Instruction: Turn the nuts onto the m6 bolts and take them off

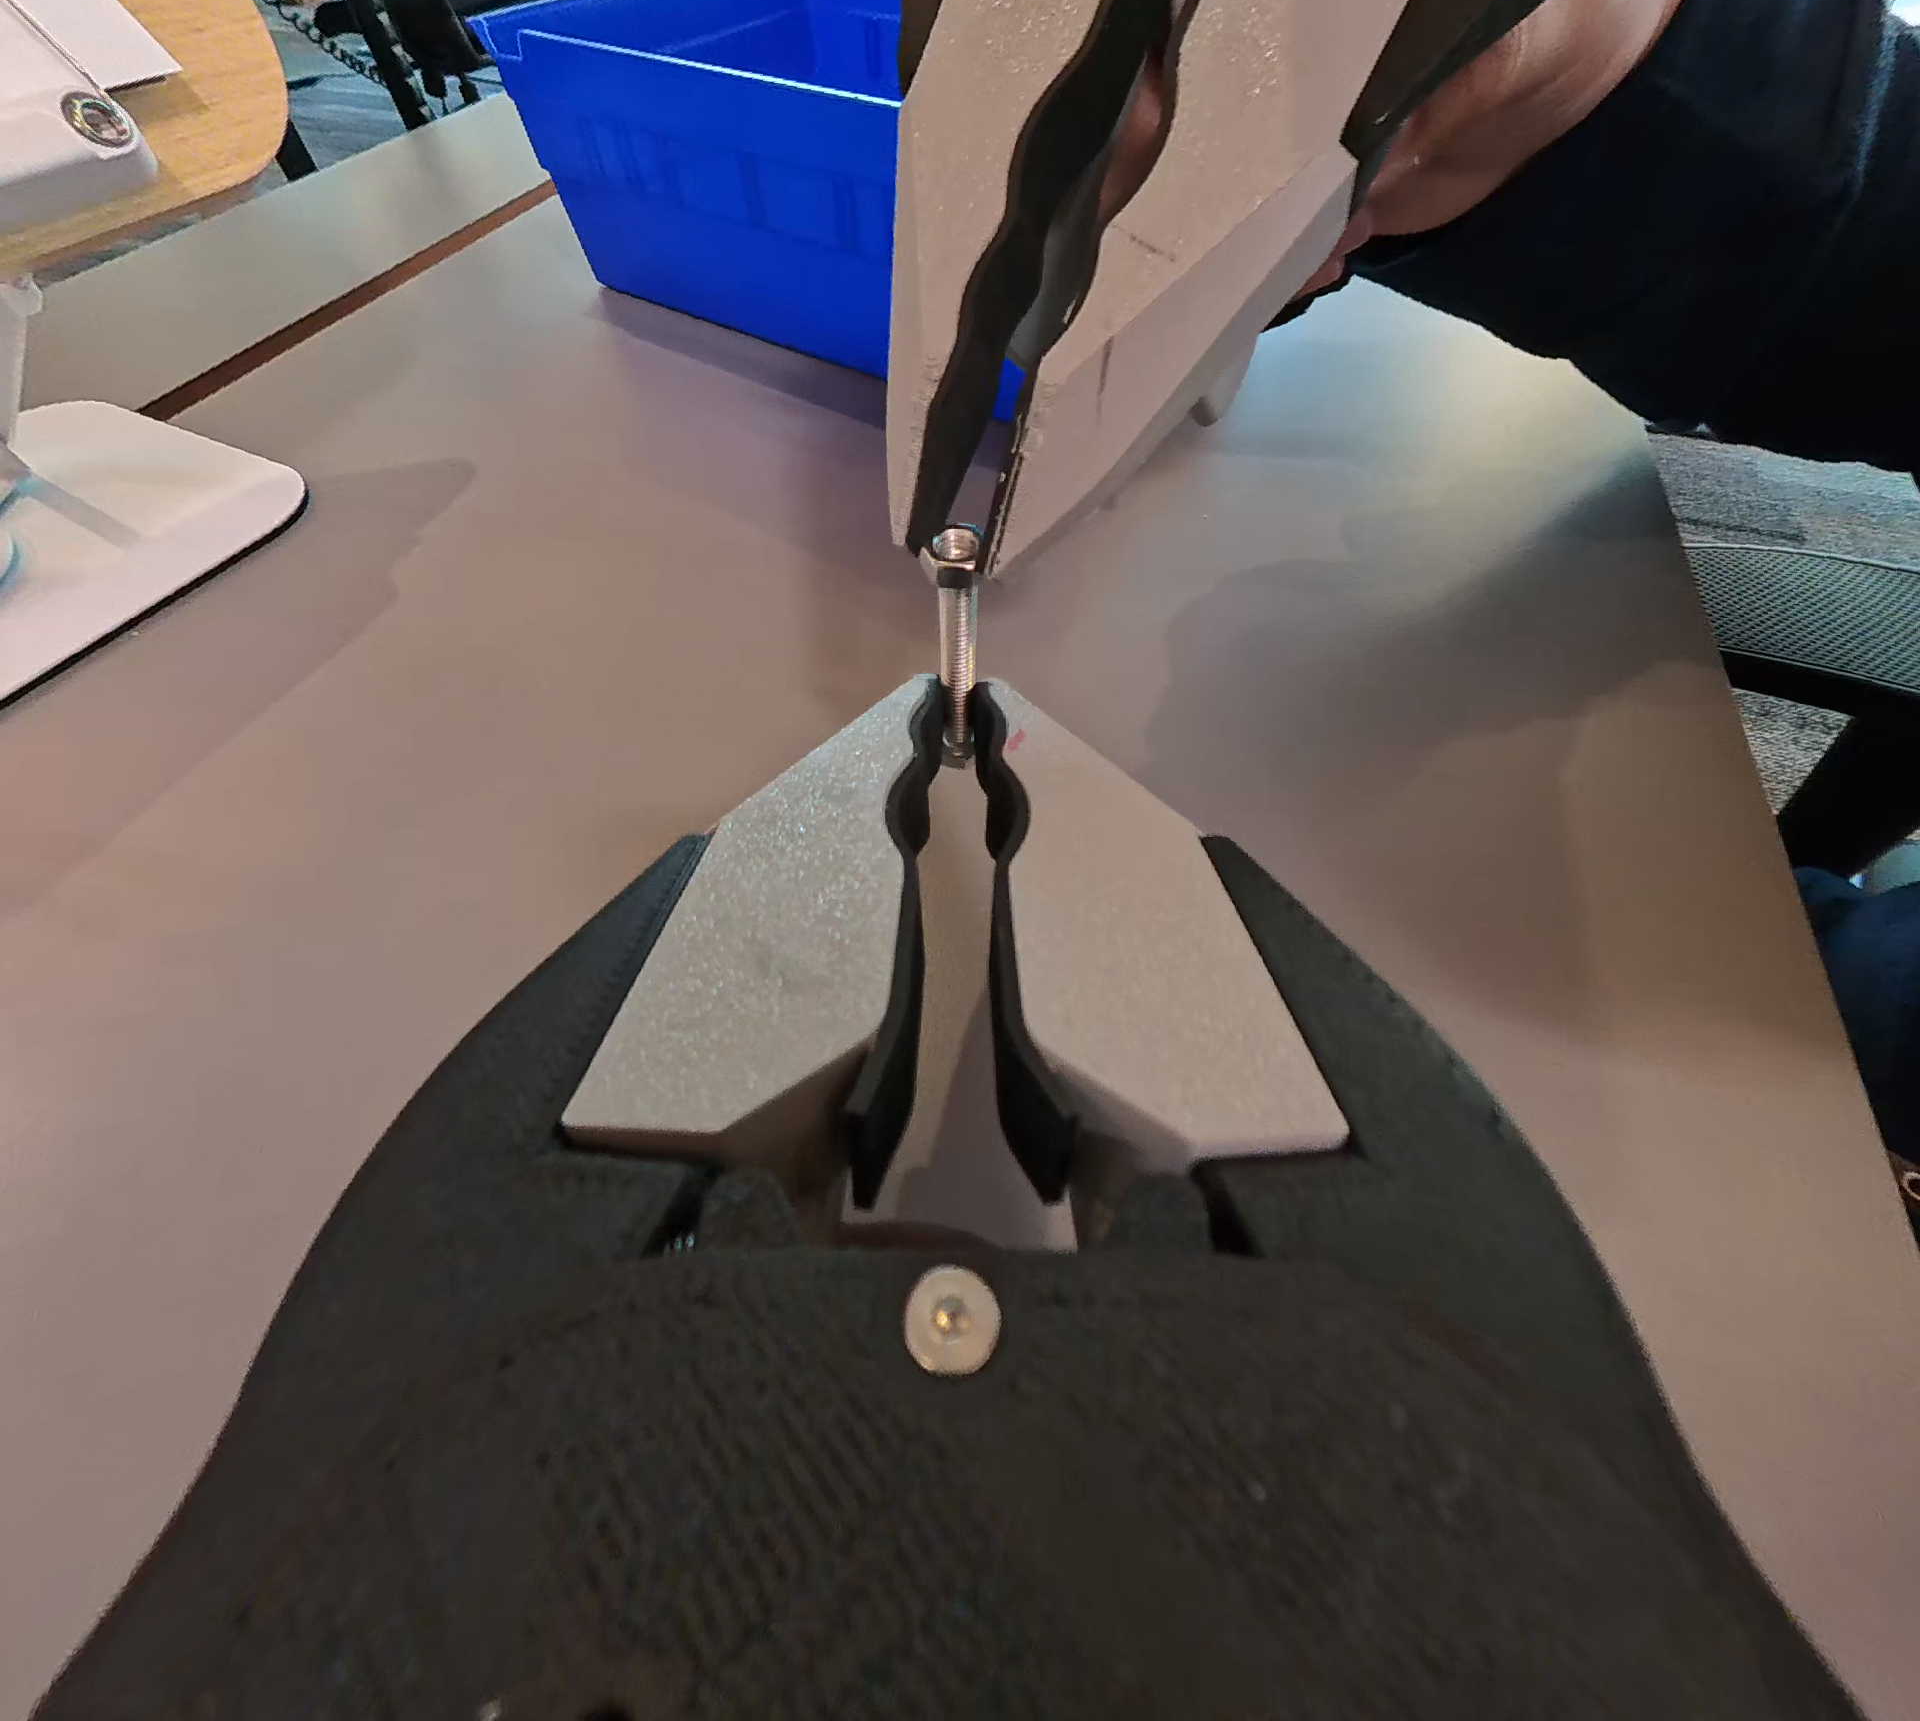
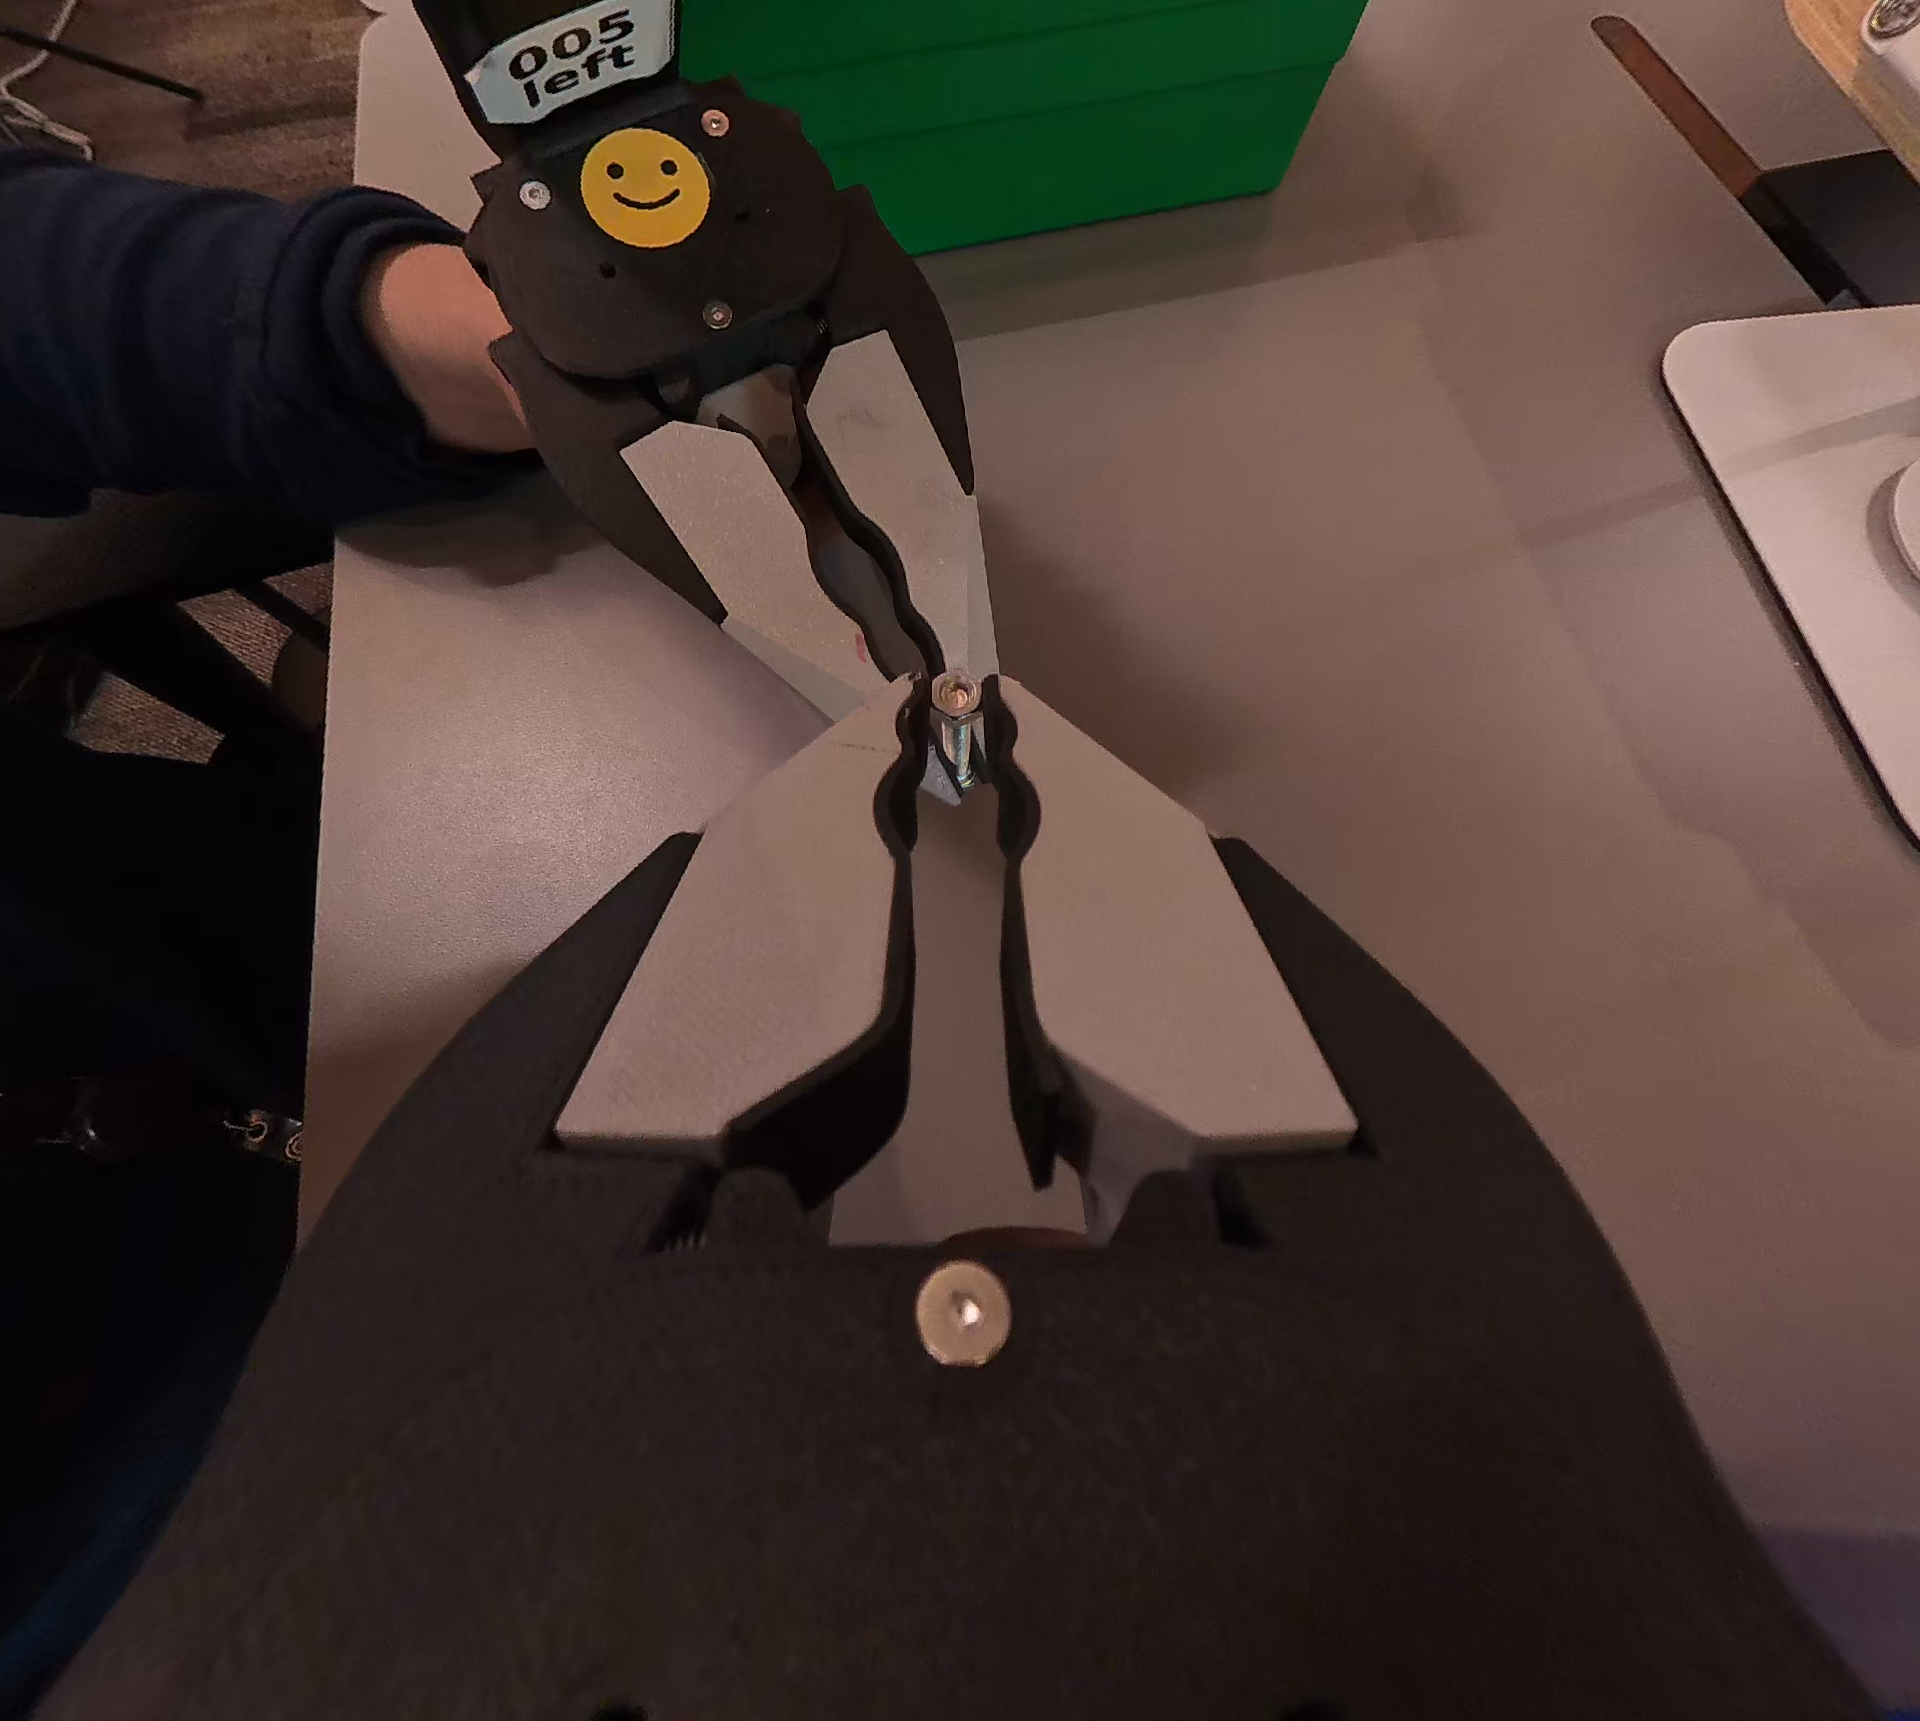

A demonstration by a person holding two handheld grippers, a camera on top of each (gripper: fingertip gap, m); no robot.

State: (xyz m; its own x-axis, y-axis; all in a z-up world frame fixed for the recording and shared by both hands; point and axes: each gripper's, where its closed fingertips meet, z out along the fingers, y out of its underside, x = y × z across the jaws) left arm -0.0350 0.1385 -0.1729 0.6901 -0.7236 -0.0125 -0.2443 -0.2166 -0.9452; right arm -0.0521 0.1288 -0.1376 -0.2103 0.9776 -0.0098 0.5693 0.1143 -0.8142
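A silver M6 bolt (image 1: 955, 632) is held off the grey table between both grippers. My left gripper (image 1: 956, 703) is shut on the bolt's lower end, near its head. A silver hex nut (image 1: 953, 562) sits at the bolt's far tip. My right gripper (image 1: 954, 551) comes down from above and is shut on that nut. In the right wrist view my right gripper (image 2: 956, 717) clamps the nut (image 2: 953, 724), with the bolt (image 2: 966, 755) seen nearly end-on. The left gripper (image 2: 948, 684) reaches in from the upper left, its tips partly hidden.
A blue bin (image 1: 717, 154) stands behind the grippers in the left wrist view. A green divided bin (image 2: 1039, 9) stands at the table's far edge in the right wrist view. A white stand base (image 2: 1808, 528) lies to the right. A person's dark sleeves hold both grippers. Left and right tips are no more than a few centimetres apart.
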